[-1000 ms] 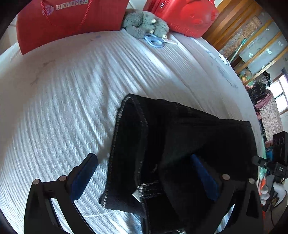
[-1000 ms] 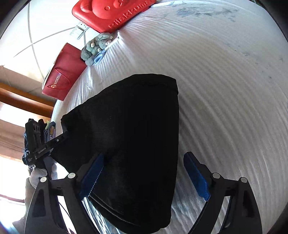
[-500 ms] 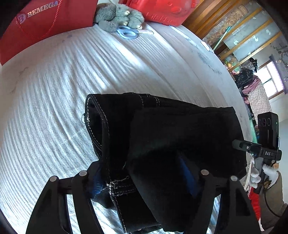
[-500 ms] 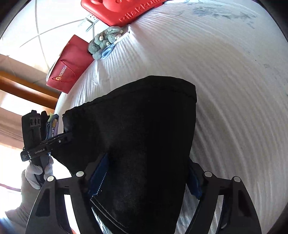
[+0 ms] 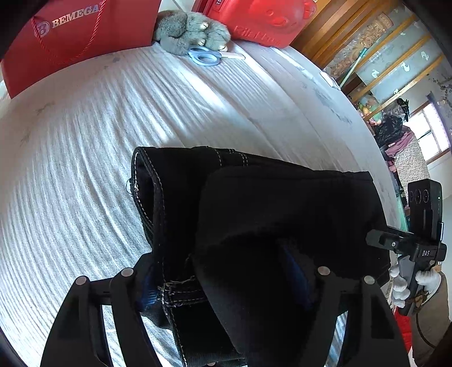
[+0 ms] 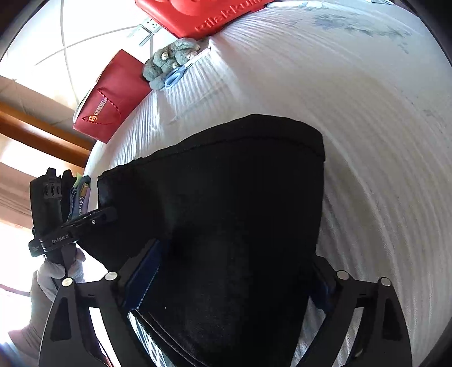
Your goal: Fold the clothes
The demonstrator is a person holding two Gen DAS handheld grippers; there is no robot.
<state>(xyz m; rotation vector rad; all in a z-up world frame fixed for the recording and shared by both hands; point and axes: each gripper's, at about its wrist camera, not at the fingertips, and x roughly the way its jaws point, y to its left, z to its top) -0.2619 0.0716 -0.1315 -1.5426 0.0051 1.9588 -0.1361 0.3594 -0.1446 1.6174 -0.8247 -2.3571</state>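
Black jeans (image 5: 282, 214) on white ribbed mattress (image 5: 84, 169)

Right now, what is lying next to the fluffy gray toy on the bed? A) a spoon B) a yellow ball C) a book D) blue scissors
D: blue scissors lie on the white bed right beside the gray toy, blades pointing toward the red case.
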